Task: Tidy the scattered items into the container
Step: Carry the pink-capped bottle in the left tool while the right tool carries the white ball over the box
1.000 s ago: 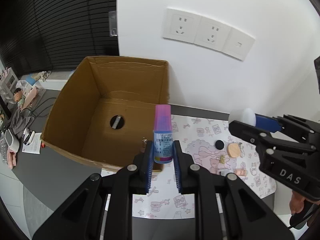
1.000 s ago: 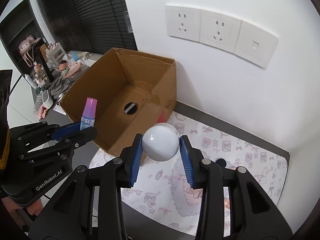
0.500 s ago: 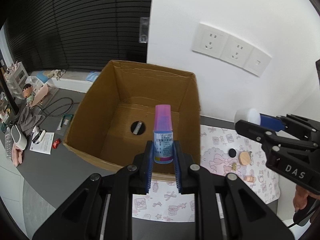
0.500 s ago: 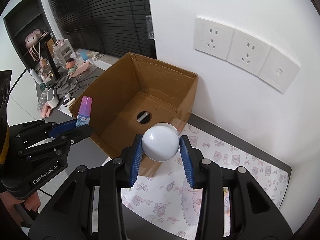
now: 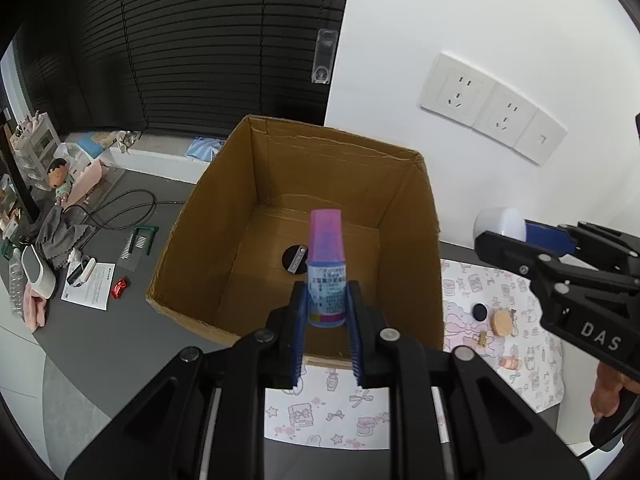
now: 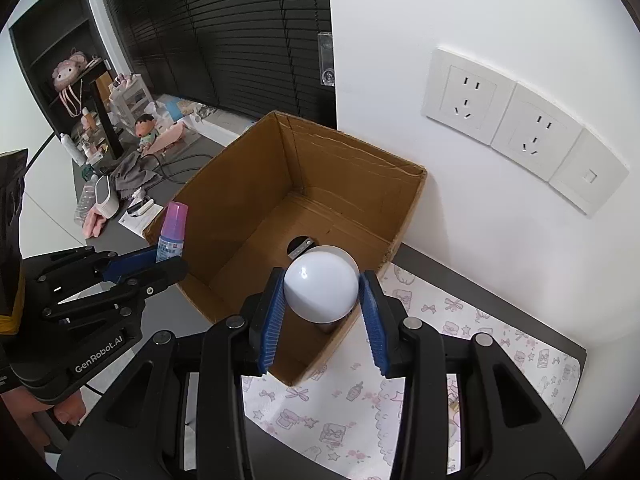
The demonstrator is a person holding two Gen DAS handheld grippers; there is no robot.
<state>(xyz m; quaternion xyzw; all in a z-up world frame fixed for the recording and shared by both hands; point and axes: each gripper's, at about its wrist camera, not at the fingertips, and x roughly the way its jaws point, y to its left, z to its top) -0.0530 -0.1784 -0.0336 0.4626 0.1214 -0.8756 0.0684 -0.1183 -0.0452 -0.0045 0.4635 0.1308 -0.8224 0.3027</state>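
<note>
**Both tongs loaded above the open box**

The cardboard box (image 5: 320, 216) stands open-topped on the dark tabletop (image 5: 96, 344), its far wall near the white wall, its right side beside the patterned mat (image 5: 508, 316); the interior is roomy, with only a round black item (image 5: 295, 258) lying on the floor of it; the left tongs (image 5: 326, 316) pinch a small bottle (image 5: 326, 276) upright, long axis vertical, pink cap on top, above the box's near rim; the right tongs (image 6: 321, 312) grip a white bulb (image 6: 321, 282) over the box's near right corner, globe facing the camera, its base hidden behind the globe; the print on the bottle's label is too small to read; on the mat, well apart from the box, lie a black disc (image 5: 479, 312), a round tan piece (image 5: 502, 322) and smaller bits too tiny to identify; clutter at the far left of the tabletop is cut off by the lens edge
</note>
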